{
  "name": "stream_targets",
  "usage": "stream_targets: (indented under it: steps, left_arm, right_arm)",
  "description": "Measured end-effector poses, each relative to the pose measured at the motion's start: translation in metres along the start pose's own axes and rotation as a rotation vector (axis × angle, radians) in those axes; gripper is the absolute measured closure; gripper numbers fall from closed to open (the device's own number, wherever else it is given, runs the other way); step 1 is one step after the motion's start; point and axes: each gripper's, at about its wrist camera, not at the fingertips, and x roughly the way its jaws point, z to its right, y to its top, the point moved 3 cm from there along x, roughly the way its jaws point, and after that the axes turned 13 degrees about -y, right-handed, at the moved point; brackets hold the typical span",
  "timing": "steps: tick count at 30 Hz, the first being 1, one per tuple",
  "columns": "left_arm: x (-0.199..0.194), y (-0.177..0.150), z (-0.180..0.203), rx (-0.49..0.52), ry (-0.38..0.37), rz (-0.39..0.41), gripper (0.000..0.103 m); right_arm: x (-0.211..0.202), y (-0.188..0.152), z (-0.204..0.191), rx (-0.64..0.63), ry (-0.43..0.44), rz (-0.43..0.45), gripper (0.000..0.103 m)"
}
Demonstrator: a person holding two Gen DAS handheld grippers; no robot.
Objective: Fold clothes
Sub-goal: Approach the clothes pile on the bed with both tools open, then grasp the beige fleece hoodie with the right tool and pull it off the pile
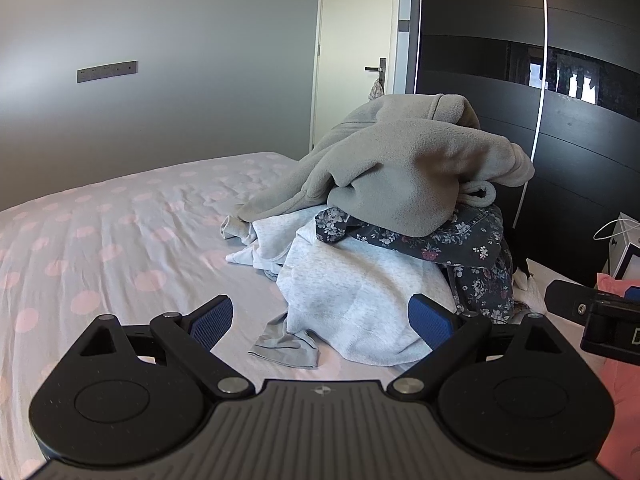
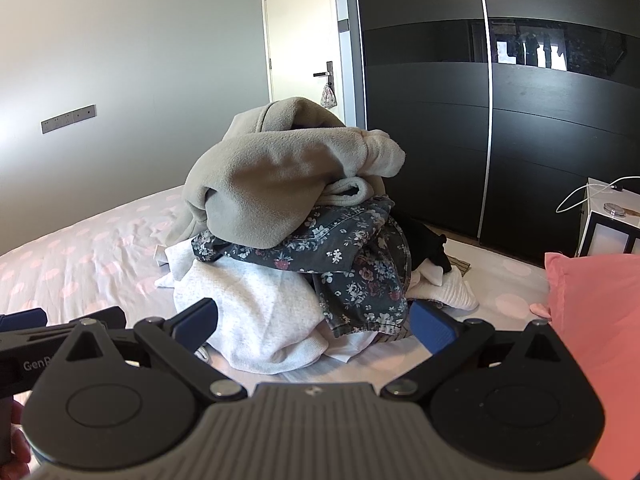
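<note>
A heap of clothes lies on the bed (image 1: 100, 240). On top is a beige fleece garment (image 1: 408, 160) (image 2: 272, 184). Under it sits a dark floral denim piece (image 1: 472, 256) (image 2: 340, 256), and a light grey sweatshirt (image 1: 360, 300) (image 2: 256, 308) forms the front of the heap. My left gripper (image 1: 322, 326) is open just short of the grey sweatshirt, holding nothing. My right gripper (image 2: 314, 326) is open too, its blue pads either side of the heap's front edge without touching it. White and black small items (image 2: 440, 276) lie to the right of the heap.
The bed sheet is white with pink dots (image 2: 80, 264). A pink pillow (image 2: 592, 320) lies at the right. A black sliding wardrobe (image 2: 520, 120) and a white door (image 2: 304, 40) stand behind. A white box with a cable (image 2: 608, 220) sits at the far right.
</note>
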Motion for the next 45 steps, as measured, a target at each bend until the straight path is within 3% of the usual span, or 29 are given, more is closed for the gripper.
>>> stream_targets:
  steps: [24, 30, 38, 45]
  left_arm:
    - [0.025, -0.008, -0.018, -0.022, 0.040, -0.067, 0.007]
    - [0.033, -0.003, -0.031, -0.034, 0.058, -0.083, 0.007]
    - [0.043, 0.004, -0.057, -0.042, 0.118, -0.127, 0.007]
    - [0.044, 0.002, -0.101, -0.086, 0.209, -0.166, 0.007]
  right_arm:
    - [0.031, -0.003, -0.013, -0.035, 0.010, -0.050, 0.000]
    - [0.044, 0.006, -0.016, 0.005, 0.101, -0.017, 0.000]
    - [0.081, 0.066, -0.038, -0.100, 0.101, 0.051, 0.000]
    - [0.136, 0.132, -0.063, -0.075, 0.128, 0.021, 0.000]
